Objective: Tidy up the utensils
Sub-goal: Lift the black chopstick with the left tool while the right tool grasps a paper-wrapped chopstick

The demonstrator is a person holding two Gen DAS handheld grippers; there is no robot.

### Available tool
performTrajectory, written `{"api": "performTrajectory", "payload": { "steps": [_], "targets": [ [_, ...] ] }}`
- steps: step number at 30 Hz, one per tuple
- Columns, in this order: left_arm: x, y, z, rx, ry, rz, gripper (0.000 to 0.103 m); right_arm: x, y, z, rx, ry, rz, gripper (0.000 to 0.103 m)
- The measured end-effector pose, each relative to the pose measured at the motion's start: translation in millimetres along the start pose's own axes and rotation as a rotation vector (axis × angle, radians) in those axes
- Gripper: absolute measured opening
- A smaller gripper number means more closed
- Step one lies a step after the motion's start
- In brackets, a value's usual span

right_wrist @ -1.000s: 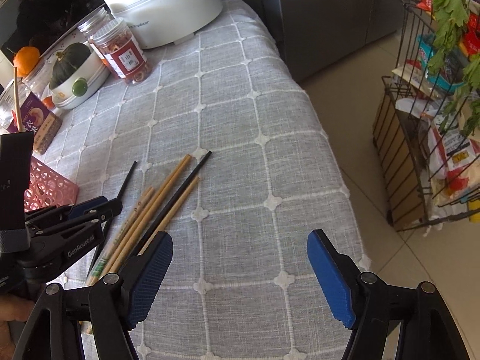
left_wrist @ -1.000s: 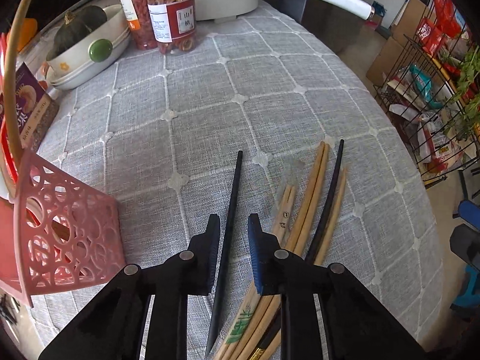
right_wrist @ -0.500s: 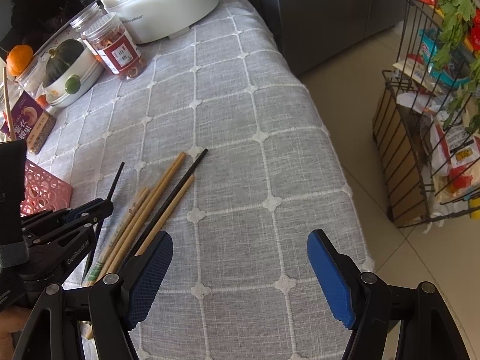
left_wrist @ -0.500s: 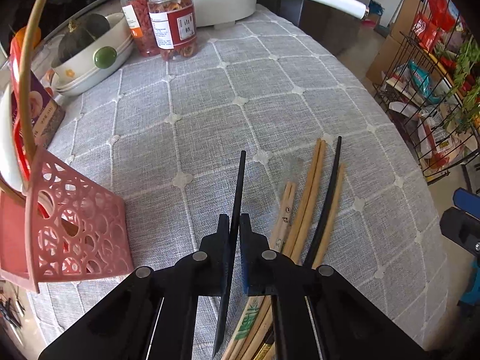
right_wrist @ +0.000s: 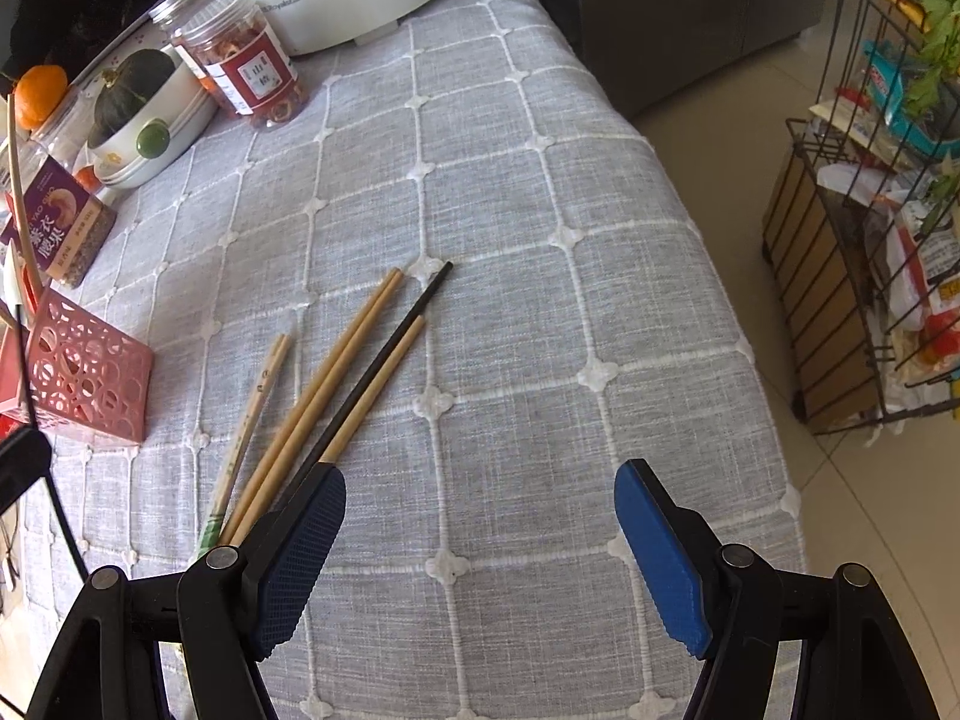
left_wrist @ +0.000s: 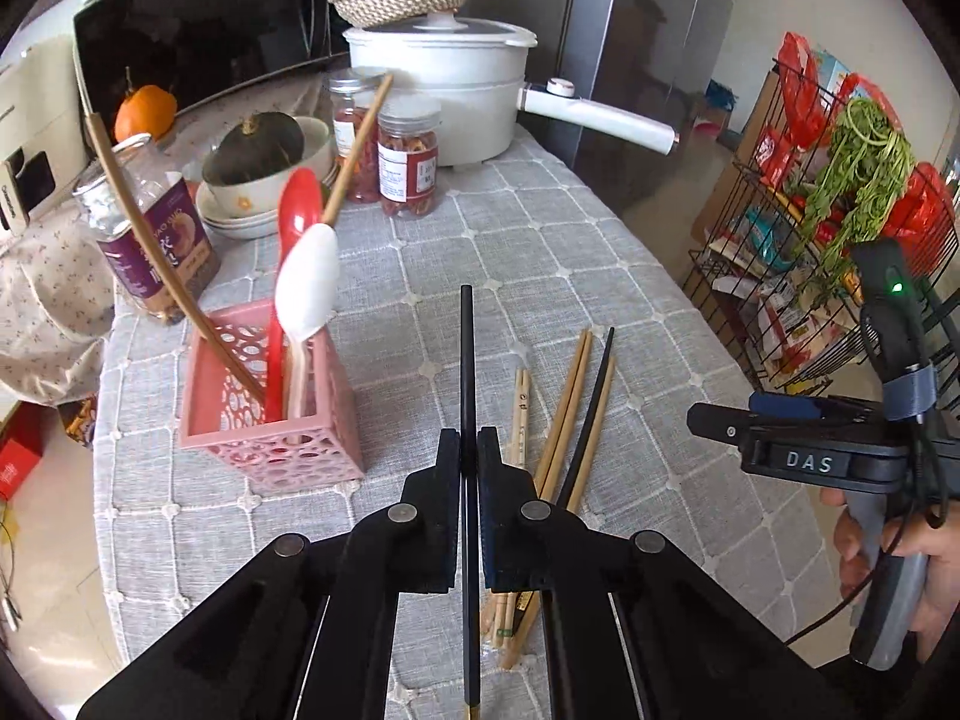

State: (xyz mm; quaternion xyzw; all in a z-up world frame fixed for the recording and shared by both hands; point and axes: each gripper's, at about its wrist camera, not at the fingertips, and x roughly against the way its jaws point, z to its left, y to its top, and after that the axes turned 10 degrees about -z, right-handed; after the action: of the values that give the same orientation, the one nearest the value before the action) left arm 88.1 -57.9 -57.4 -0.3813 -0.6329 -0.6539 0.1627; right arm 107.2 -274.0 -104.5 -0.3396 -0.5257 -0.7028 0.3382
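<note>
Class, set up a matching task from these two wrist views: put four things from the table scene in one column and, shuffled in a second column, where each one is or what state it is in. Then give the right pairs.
Column 1
1. left gripper
2. right gripper
3. red spoon
4. wooden chopsticks

Column 2
A. lying flat on the grey tablecloth
B. open, nothing between the pads
C. standing in the pink basket
D. shut on a black chopstick

Pairs: 1-D, 2-B, 3-C, 4-A
</note>
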Motion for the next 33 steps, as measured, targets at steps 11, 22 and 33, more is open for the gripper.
{"api": "performTrajectory", "payload": {
  "steps": [11, 22, 33],
  "targets": [
    [42.8, -6.5, 50.2, 0.062, 0.005, -0.054, 0.005, -37.3, 5.5, 32.5, 0.029, -0.015, 0.053, 0.078],
    [56.8, -7.2, 80.3, 0.093, 0.011, -0.073, 0.005, -70.1, 16.5, 92.5, 0.018, 0.096, 0.094, 0.038],
    [60.5, -7.8, 93.0, 0.126, 0.01, -0.074, 0.005, -97.8, 18.9, 105.9, 0.008, 0.075, 0.146, 0.012]
  ]
}}
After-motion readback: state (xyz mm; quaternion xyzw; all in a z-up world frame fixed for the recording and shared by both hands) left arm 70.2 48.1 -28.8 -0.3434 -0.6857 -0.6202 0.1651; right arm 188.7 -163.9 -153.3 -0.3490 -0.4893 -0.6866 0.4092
